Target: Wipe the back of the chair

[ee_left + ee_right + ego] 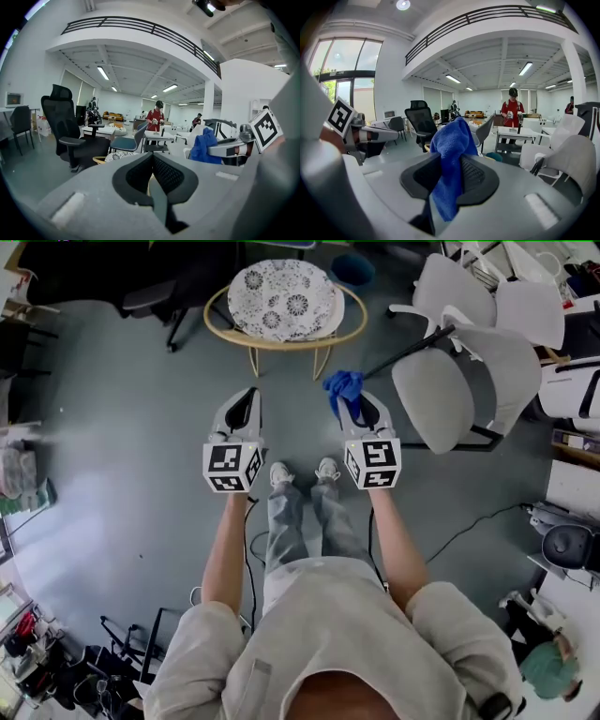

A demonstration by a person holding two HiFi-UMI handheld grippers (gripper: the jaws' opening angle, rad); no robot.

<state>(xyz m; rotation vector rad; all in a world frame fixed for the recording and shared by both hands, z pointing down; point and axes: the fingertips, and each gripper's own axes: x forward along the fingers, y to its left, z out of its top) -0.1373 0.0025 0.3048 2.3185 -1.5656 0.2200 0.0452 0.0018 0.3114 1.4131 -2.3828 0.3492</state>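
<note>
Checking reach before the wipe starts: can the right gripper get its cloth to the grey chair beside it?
Probably yes: the right gripper, jaws shut on the cloth, is beside the chair, with only floor between them.

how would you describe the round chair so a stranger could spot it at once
Start on the grey floor straight ahead of the person's shoes. There, between a black office chair and pale grey office chairs, stands the round chair. It alone has a light wooden hoop frame and a white cushion printed with dark flowers.
</note>
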